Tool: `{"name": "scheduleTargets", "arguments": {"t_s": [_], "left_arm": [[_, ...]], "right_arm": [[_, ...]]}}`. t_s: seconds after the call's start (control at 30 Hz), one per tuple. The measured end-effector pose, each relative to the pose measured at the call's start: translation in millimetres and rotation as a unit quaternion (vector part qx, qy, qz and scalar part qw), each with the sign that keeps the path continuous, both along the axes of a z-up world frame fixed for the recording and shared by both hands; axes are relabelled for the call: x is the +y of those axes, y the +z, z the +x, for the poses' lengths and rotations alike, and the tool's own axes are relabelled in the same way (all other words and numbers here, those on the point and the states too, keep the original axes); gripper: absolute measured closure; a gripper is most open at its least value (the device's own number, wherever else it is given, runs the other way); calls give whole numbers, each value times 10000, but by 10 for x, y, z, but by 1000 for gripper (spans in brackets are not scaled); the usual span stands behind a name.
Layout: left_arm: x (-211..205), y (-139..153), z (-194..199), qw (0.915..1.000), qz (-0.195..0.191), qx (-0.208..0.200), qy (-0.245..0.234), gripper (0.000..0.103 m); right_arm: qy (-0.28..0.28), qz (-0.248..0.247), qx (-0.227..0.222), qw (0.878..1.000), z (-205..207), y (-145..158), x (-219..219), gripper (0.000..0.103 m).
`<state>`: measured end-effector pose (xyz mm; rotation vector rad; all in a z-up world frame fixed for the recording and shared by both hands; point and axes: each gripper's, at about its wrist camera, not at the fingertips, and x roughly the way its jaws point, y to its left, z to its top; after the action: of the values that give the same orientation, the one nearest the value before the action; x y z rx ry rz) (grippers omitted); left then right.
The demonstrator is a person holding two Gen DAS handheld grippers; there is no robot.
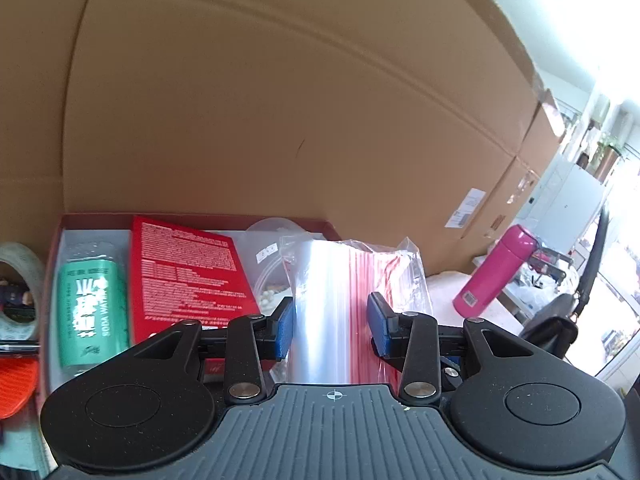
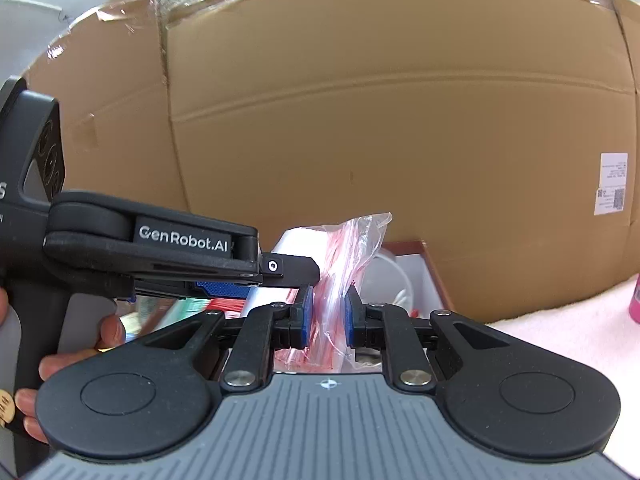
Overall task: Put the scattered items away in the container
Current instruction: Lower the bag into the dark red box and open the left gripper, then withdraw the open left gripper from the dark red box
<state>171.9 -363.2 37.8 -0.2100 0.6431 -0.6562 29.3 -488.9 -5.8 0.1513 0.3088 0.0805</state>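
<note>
A pack of clear zip bags with red stripes (image 1: pixel 344 300) is held above the red box (image 1: pixel 192 216). My left gripper (image 1: pixel 331 326) has its blue pads on both flat sides of the pack. My right gripper (image 2: pixel 327 316) pinches the same pack (image 2: pixel 340 280) at its edge. The left gripper's body (image 2: pixel 160 248) shows at the left of the right wrist view. The box holds a green can (image 1: pixel 90 312), a red booklet (image 1: pixel 188 276) and a clear tub of white beads (image 1: pixel 268 276).
A big cardboard box (image 1: pixel 280 100) stands right behind the red box. A pink bottle (image 1: pixel 494 272) stands on the white cloth to the right. A tape roll (image 1: pixel 20 280) and an orange item (image 1: pixel 16 384) lie left of the red box.
</note>
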Motion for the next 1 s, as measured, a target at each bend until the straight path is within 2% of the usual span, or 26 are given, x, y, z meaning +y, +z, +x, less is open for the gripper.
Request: {"name": "scheduleTargets", "arguments": {"t_s": [0.17,0.3,0.33,0.4,0.5,0.67,0.73,0.77,0.8,0.87,0.9,0.93,0.97,1.0], "left_arm": [[-121,-156,244,9997,57,205,126,57],[-196,-327,275,9990,287,344,-12,56],[-227,-384,286,9986,338,407,-60,52],[-285,-464,285,9979,422,467,-140,53],[-348,-470,240,9976,596,322,-155,53],[-314,-457,239,9979,505,387,-148,51],[-279,-434,218,9981,479,358,-129,50],[-250,-407,198,9983,466,327,-112,50],[-230,-379,172,9985,456,289,-87,48],[-187,-321,109,9989,429,192,-79,43],[-163,-293,74,9989,443,133,-49,34],[-141,-269,32,9988,485,46,61,20],[-111,-247,-13,9985,510,-63,204,14],[-64,-226,-57,9983,472,-167,287,3]], "right_arm": [[22,-130,8,9999,243,-176,-110,85],[57,-242,293,9993,358,-348,-168,84],[-2,-230,371,9990,382,-394,-185,84],[-144,-263,392,9988,412,-467,-186,81],[-208,-505,382,9978,423,-491,-132,80],[-302,-536,350,9975,435,-504,-107,77],[-454,-670,314,9962,451,-482,-45,63],[-568,-792,266,9949,435,-480,-21,49],[-667,-891,198,9936,411,-475,-7,42],[-666,-875,139,9938,371,-448,-18,40],[-694,-847,129,9939,355,-431,-29,39],[-755,-854,124,9934,341,-416,-23,33],[-928,-923,116,9913,328,-407,-10,18],[-1077,-1010,92,9890,309,-400,5,8]]}}
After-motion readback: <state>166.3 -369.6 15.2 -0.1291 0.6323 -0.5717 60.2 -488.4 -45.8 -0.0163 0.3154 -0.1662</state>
